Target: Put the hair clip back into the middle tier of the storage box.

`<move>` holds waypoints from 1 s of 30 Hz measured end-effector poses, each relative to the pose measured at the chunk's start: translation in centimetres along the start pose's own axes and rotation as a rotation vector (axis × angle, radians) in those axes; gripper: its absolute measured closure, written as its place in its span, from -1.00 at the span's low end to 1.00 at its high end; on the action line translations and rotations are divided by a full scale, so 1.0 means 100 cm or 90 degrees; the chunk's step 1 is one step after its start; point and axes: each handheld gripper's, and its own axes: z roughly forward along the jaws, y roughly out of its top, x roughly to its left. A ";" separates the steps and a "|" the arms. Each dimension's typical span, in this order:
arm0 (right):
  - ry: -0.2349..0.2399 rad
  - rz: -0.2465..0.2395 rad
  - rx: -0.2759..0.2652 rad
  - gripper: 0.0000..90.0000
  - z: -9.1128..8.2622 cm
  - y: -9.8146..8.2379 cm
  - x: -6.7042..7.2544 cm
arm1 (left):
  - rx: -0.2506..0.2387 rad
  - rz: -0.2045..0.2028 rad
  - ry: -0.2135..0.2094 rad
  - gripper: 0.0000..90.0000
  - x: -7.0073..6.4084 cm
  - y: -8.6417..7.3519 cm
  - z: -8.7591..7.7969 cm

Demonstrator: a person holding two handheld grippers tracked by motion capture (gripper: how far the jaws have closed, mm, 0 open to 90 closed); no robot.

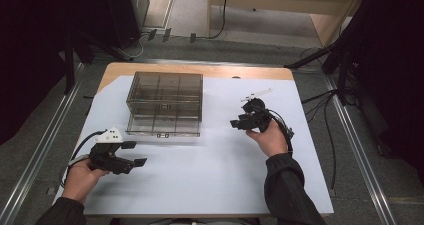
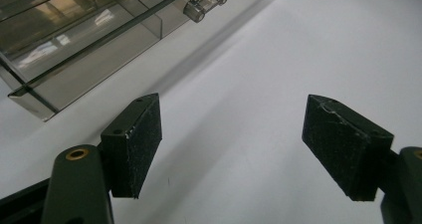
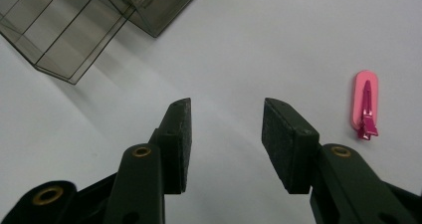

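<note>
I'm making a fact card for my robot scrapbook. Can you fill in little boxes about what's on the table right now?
surface: white sheet over the table
box: smoky see-through drawer box, drawers shut
small thing: pink hair clip, lying flat, right of the right gripper's jaws
left gripper: open, nothing between jaws
right gripper: open, nothing between jaws

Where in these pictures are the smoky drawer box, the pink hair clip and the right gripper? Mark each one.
smoky drawer box (image 1: 165, 90), high view, on its top panel.
pink hair clip (image 3: 366, 103), right gripper view, on its middle.
right gripper (image 3: 225, 143), right gripper view, midway between its open fingers.
</note>
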 end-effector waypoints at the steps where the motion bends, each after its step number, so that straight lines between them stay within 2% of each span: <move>1: -0.006 -0.001 0.003 0.26 0.001 0.001 -0.001 | 0.003 -0.003 0.001 -0.46 0.000 -0.001 -0.002; 8: 0.009 0.015 -0.002 0.31 -0.001 0.005 -0.008 | -0.003 -0.009 0.003 -0.46 0.001 -0.004 -0.005; 13: 0.003 0.016 -0.003 0.31 -0.002 0.009 -0.015 | -0.001 -0.016 0.005 -0.45 0.002 -0.008 -0.008; 19: -0.016 0.015 0.012 0.31 0.000 0.013 -0.021 | -0.002 -0.015 0.014 -0.45 0.001 -0.011 -0.010; 23: -0.013 0.024 0.014 0.31 0.001 0.018 -0.025 | 0.005 -0.009 0.015 -0.45 0.004 -0.013 -0.012; 25: -0.018 0.020 0.019 0.32 0.002 0.020 -0.026 | 0.005 -0.020 0.018 -0.45 0.004 -0.015 -0.013; 30: -0.014 0.029 0.041 0.34 0.008 0.023 -0.032 | -0.004 -0.022 0.027 -0.45 0.003 -0.019 -0.018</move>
